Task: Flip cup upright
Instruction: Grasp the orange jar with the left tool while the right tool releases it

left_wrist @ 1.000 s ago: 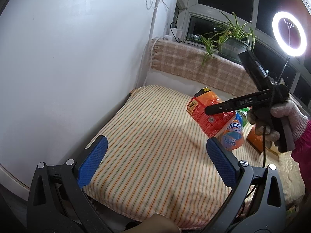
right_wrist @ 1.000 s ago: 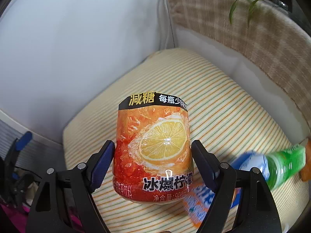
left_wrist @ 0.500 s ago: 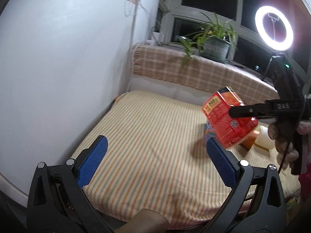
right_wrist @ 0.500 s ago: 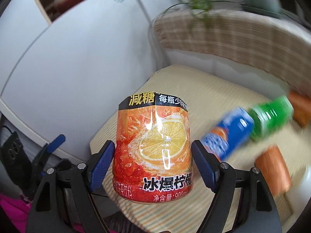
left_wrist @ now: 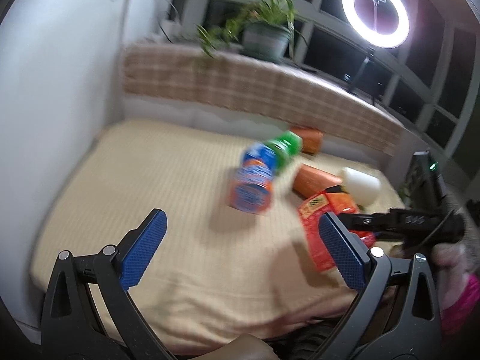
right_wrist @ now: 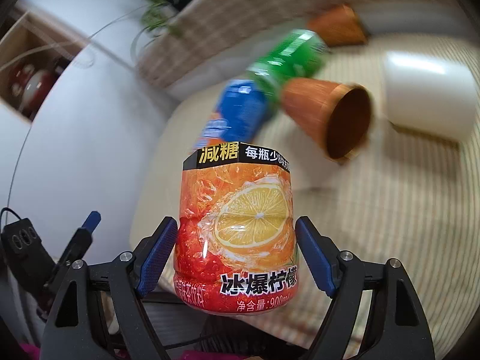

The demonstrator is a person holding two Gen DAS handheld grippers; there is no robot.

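My right gripper is shut on an orange lemon-tea bottle cup and holds it in the air above the striped cushion. In the left wrist view the same cup shows tilted at the right, clamped by the right gripper. My left gripper is open and empty over the cushion's front. An orange-brown cup lies on its side, and a white cup lies beside it.
A blue and orange bottle section and a green one lie mid-cushion. Another orange cup lies at the back. A white wall is left; a plaid-covered sill, a plant and a ring light are behind.
The right gripper has carried the orange cup rightward and lower, toward the lying orange and white cups, turning it. The left gripper's view has swung right. Both views are blurred by motion.
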